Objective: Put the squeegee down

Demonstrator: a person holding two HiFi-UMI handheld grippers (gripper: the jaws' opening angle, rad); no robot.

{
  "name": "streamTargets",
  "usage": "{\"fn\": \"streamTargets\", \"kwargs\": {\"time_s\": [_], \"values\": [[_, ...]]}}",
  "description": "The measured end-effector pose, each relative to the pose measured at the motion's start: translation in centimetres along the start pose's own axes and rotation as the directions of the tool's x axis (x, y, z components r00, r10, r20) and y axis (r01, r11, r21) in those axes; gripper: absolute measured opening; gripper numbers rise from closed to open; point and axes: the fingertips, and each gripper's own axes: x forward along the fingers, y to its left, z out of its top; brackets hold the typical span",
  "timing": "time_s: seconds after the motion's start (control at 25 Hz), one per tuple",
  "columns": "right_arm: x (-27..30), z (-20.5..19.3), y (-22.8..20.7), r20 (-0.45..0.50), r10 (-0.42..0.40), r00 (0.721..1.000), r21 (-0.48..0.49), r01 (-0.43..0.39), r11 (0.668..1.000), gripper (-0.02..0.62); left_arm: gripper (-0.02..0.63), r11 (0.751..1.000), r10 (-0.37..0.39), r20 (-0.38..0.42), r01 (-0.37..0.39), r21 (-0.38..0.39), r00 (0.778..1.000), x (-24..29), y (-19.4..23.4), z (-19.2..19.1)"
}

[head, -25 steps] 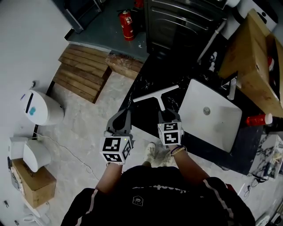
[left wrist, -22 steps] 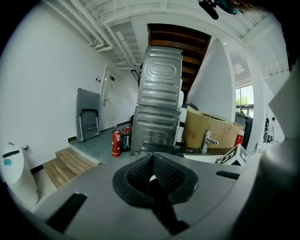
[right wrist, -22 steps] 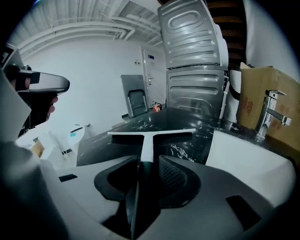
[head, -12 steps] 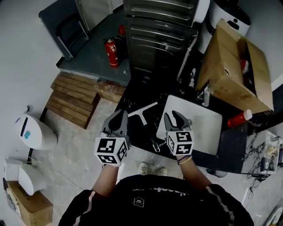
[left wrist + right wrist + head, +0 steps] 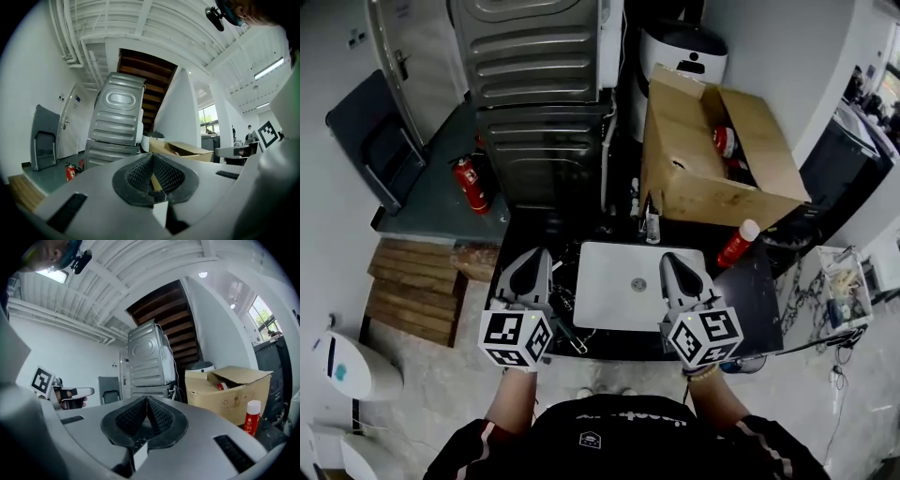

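The squeegee [image 5: 566, 330] lies on the black counter [image 5: 757, 292], left of the white sink [image 5: 614, 281]; only part of its handle shows below my left gripper. My left gripper [image 5: 532, 255] [image 5: 151, 156] is held level above the counter's left end, shut, nothing between its pads. My right gripper [image 5: 671, 257] [image 5: 146, 398] hovers over the sink's right side. Its jaws have just been closing and now stand shut, with nothing between them. Neither gripper touches the squeegee.
An open cardboard box [image 5: 712, 159] [image 5: 229, 385] stands behind the sink, with a red white-capped bottle [image 5: 737, 244] [image 5: 251, 417] beside it. A grey ribbed appliance [image 5: 534, 66] [image 5: 117, 122] rises at the back. A fire extinguisher [image 5: 467, 184] and wooden pallet [image 5: 411, 292] lie left.
The right gripper let go of the squeegee handle, opened wide, then shut. Both grippers rose and levelled out. The head view tipped up, so the counter sits lower in the picture.
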Motion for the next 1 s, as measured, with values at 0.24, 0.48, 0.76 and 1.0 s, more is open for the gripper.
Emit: {"fn": "streamTargets", "kwargs": {"time_s": [0.24, 0.48, 0.76, 1.0], "values": [[-0.8, -0.5, 0.7, -0.014, 0.029, 0.999, -0.007, -0.029, 1.000, 0.038, 0.012, 1.000, -0.018, -0.009, 0.018, 0.003, 1.000, 0.5, -1.8, 0.0], [-1.0, -0.6, 0.8, -0.010, 0.017, 1.000, -0.017, -0.017, 1.000, 0.037, 0.012, 1.000, -0.011, -0.017, 0.011, 0.003, 1.000, 0.2, -1.6, -0.5], [-1.2, -0.3, 0.8, -0.007, 0.011, 1.000, -0.024, -0.011, 1.000, 0.037, 0.012, 0.999, -0.031, -0.006, 0.031, 0.010, 0.999, 0.4, -2.4, -0.2], [-1.3, 0.0, 0.5, -0.002, -0.001, 1.000, -0.029, 0.001, 1.000, 0.038, 0.012, 0.999, -0.052, -0.003, 0.052, 0.013, 0.999, 0.8, -3.2, 0.0]]}}
